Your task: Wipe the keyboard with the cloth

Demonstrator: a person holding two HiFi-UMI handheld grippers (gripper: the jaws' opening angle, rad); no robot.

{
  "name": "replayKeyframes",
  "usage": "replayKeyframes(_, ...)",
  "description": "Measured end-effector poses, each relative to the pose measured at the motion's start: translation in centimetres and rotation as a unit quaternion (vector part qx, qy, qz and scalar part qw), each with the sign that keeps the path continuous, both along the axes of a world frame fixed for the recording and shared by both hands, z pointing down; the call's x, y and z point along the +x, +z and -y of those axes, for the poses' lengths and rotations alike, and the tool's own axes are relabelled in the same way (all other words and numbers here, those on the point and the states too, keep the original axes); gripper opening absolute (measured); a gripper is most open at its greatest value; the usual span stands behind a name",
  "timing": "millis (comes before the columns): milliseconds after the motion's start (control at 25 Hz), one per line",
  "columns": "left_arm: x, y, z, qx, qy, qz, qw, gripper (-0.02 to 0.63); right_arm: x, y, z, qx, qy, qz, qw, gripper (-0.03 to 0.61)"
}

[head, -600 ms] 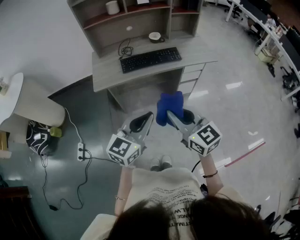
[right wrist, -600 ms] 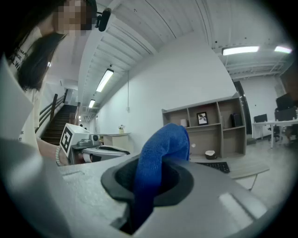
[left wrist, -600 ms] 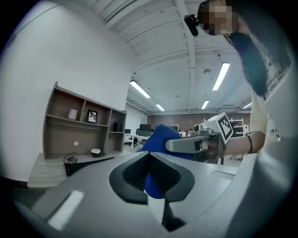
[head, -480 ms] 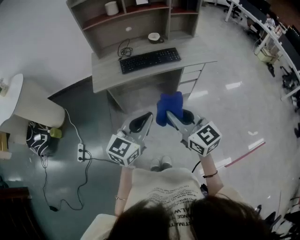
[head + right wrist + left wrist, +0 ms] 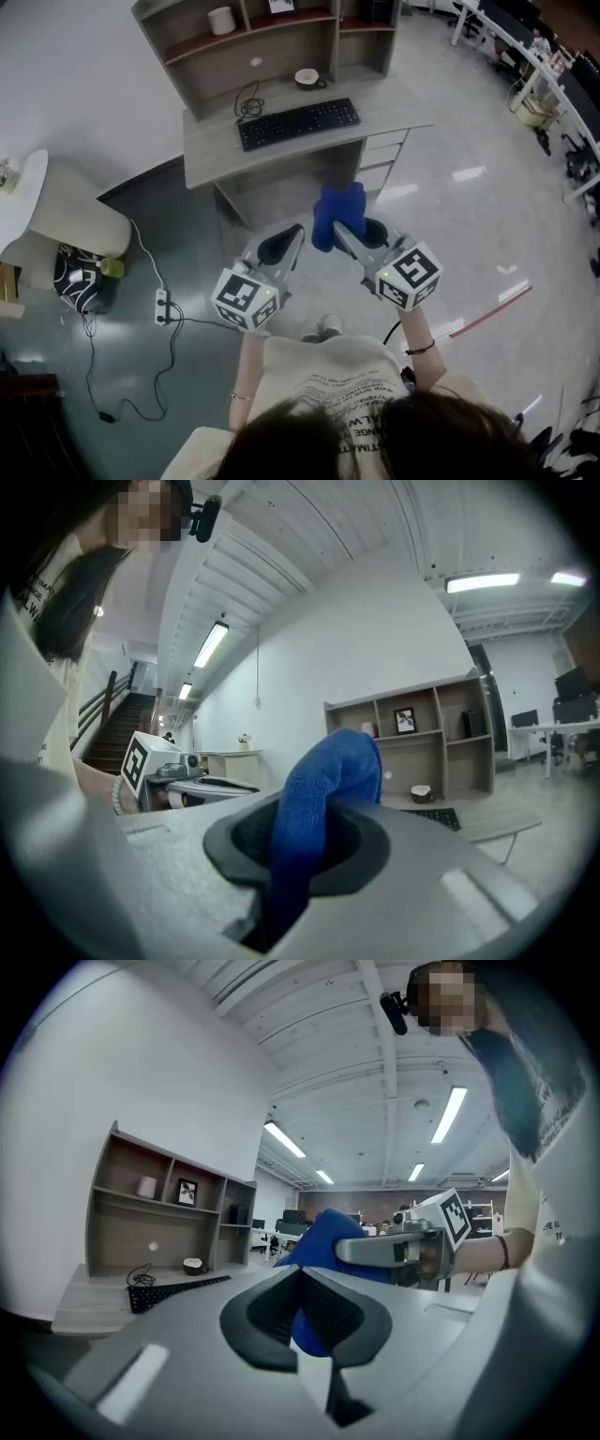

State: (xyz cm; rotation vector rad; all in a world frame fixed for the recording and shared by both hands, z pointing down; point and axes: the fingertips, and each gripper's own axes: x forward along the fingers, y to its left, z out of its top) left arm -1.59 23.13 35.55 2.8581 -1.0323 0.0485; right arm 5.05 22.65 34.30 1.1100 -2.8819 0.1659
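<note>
Blue cloth (image 5: pixel 338 208) is clamped in my right gripper (image 5: pixel 340 231); my left gripper (image 5: pixel 297 232) is closed, empty. The keyboard (image 5: pixel 298 123) lies well apart, mid-desk (image 5: pixel 394 99).

Lower end of the cloth (image 5: pixel 328 761) is hidden between the jaws of the right gripper (image 5: pixel 323 808). Near edge of the keyboard (image 5: pixel 173 1291) is covered by the left gripper (image 5: pixel 302 1274). Key legends cannot be read.

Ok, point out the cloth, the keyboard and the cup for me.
cloth (image 5: pixel 338 214), head view, middle of the bunched blue fold.
keyboard (image 5: pixel 298 123), head view, centre of the key field.
cup (image 5: pixel 307 77), head view, its dark inside, behind the keyboard.
</note>
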Motion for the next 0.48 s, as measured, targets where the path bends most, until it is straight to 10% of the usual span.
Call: replayKeyframes(480, 2.4, -0.3, 1.7, 0.005, -0.004, -0.004, 1.0000, -0.003, 2.8, 0.1, 1.6, 0.002, -0.011, 0.003, 1.000, 0.051)
